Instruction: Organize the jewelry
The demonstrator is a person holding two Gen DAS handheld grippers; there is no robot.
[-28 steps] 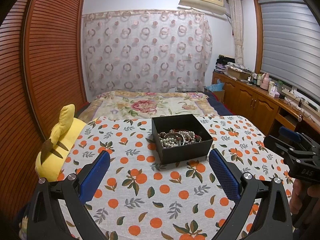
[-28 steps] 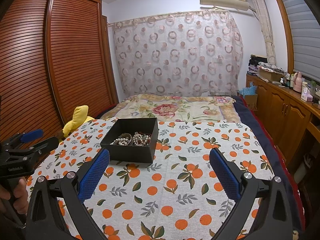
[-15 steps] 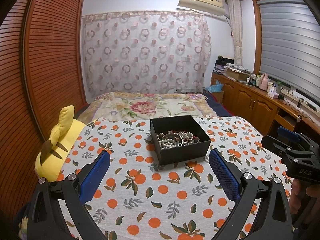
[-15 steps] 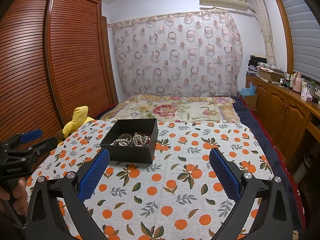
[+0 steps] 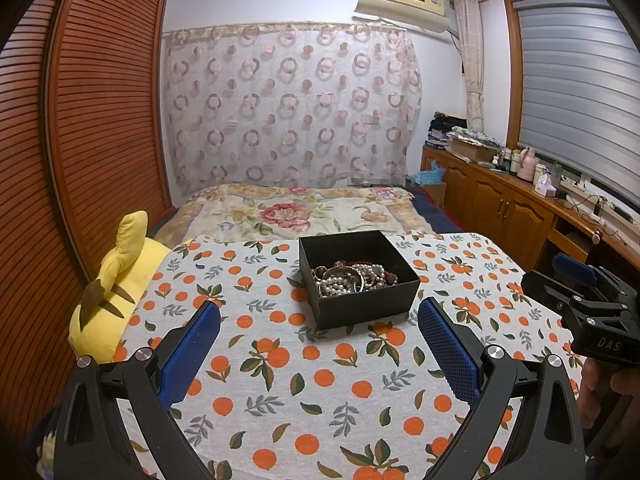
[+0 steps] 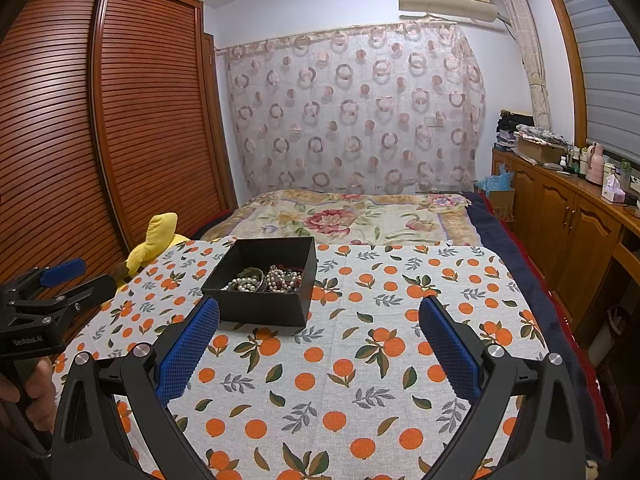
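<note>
A black open box (image 5: pixel 362 304) sits on the orange-print cloth, filled with tangled pearl strings and bangles (image 5: pixel 354 278). It shows in the right wrist view (image 6: pixel 260 304) too, with the jewelry (image 6: pixel 266 280) inside. My left gripper (image 5: pixel 318 354) is open and empty, just short of the box and above the cloth. My right gripper (image 6: pixel 318 354) is open and empty, to the right of the box. Each gripper shows at the edge of the other's view, the right one (image 5: pixel 588 304) and the left one (image 6: pixel 48 292).
The orange-print cloth (image 5: pixel 280 380) covers the near surface. A yellow plush toy (image 5: pixel 116 284) lies at its left edge. A floral bed (image 5: pixel 292 212) lies beyond, a wooden wardrobe (image 5: pixel 80 140) at left, cabinets (image 5: pixel 512 208) at right.
The left wrist view has shifted slightly, so the box sits a little left and higher. Both grippers stay open and empty; the right view is almost unchanged.
</note>
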